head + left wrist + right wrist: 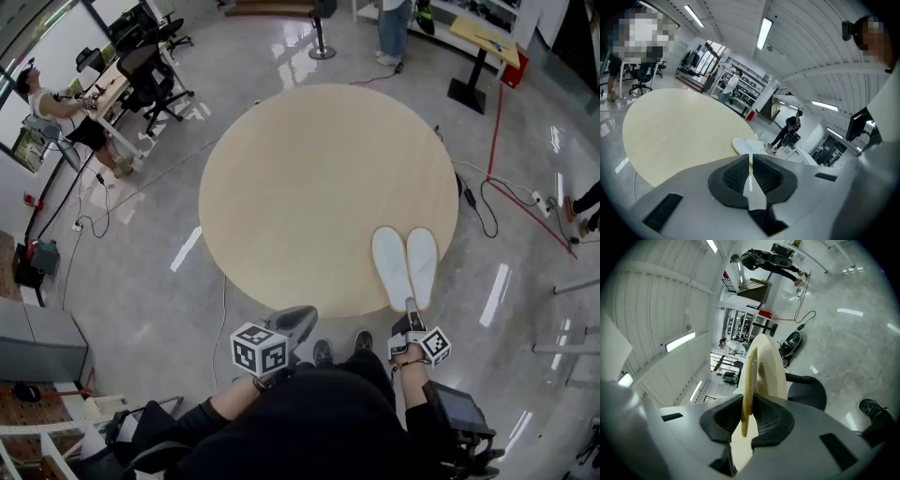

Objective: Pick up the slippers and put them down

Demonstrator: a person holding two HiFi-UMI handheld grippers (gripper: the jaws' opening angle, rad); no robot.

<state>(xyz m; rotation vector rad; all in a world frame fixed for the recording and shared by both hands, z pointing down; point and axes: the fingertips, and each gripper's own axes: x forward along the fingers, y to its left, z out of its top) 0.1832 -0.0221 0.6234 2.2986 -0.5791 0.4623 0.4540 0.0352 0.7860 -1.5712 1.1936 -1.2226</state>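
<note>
Two white slippers (391, 265) (422, 265) lie side by side near the front right edge of the round beige table (309, 187). My right gripper (410, 321) is at their heel ends by the table edge. In the right gripper view it is rolled on its side, and its jaws press on a thin pale slipper (761, 366) seen edge-on. My left gripper (305, 317) hovers at the table's front edge, left of the slippers. Its jaws (751, 168) are shut with nothing between them. The slippers (743, 144) show beyond them.
Cables (483, 202) trail across the glossy floor to the right of the table. A desk with office chairs (141, 75) and a seated person stand at the far left. A black stool base (322, 47) and a standing person are beyond the table.
</note>
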